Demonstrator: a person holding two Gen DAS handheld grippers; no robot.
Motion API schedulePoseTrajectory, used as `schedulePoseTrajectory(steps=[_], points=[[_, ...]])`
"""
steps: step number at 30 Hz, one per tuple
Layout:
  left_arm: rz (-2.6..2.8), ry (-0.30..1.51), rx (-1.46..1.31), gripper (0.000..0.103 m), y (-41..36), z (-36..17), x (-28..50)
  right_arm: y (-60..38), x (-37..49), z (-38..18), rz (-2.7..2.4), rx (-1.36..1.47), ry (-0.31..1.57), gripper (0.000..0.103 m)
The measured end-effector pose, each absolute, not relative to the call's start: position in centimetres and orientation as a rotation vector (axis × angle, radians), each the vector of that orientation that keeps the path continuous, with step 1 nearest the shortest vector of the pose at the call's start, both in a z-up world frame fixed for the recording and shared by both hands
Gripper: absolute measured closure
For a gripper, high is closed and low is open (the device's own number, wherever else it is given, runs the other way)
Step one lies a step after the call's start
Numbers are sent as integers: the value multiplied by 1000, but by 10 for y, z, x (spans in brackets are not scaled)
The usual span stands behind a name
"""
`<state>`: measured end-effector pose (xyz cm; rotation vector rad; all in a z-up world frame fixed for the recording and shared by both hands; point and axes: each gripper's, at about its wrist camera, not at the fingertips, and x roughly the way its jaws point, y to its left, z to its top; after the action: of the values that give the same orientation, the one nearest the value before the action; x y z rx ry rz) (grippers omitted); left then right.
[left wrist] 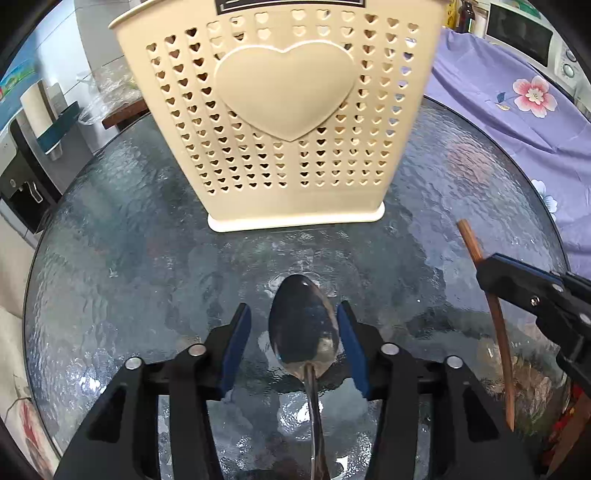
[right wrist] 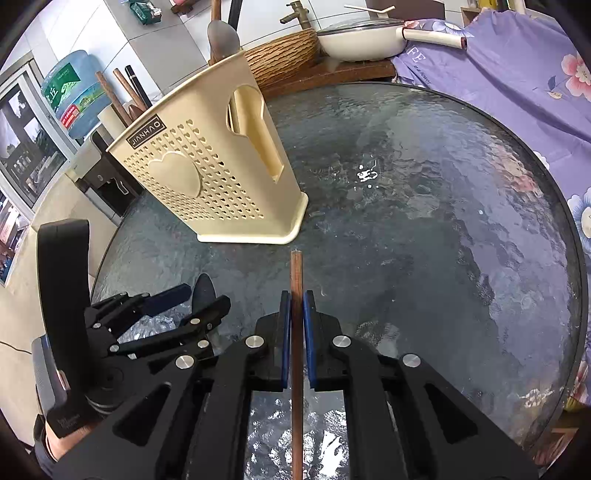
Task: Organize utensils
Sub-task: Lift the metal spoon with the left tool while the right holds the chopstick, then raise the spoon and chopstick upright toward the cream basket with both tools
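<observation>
Two grippers work in front of a cream utensil holder [left wrist: 284,110], the landmark here. The left gripper [left wrist: 293,332] has its blue pads part-way apart around the bowl of a metal spoon [left wrist: 304,325]; the right-hand pad sits against the bowl's edge, while a clear gap shows on the other side, so the spoon lies between the pads without being clamped. The spoon rests on the rippled glass surface [left wrist: 129,266] just before the holder's base, its bowl toward the holder and its handle running back under the gripper.

The right gripper [right wrist: 296,321] is pinched tight on a brown wooden chopstick [right wrist: 296,280], which sticks out past the fingertips toward the holder's near corner and stops short of it.

The holder stands upright on the surface, its front wall pierced with small hearts around one large raised heart, with a tall slot cut into its side wall. Several dark sticks [right wrist: 123,92] and a grey spatula [right wrist: 221,35] rise from its top. Beyond the holder are a woven basket [right wrist: 284,55], a white pan [right wrist: 360,40] and a water bottle [right wrist: 74,92]. To the holder's right, purple flowered cloth [right wrist: 517,74] drapes past the surface's rim.
</observation>
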<state>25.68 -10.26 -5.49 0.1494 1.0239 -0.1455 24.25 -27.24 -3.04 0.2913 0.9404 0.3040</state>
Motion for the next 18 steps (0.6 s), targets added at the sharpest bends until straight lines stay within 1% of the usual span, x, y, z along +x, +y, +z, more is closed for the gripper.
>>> schedulePoseTrajectory(steps=[2,11,18], points=[[-145,1025,153,66,-107,-53,257,-272,243,-30,306,293,939,95],[-175,1002,124,66,-99,-49,251,-267,243,-26,313,283,933,95],[-213,920,96,66,-90,-25,237,-264,244,-16,335,291,910,95]])
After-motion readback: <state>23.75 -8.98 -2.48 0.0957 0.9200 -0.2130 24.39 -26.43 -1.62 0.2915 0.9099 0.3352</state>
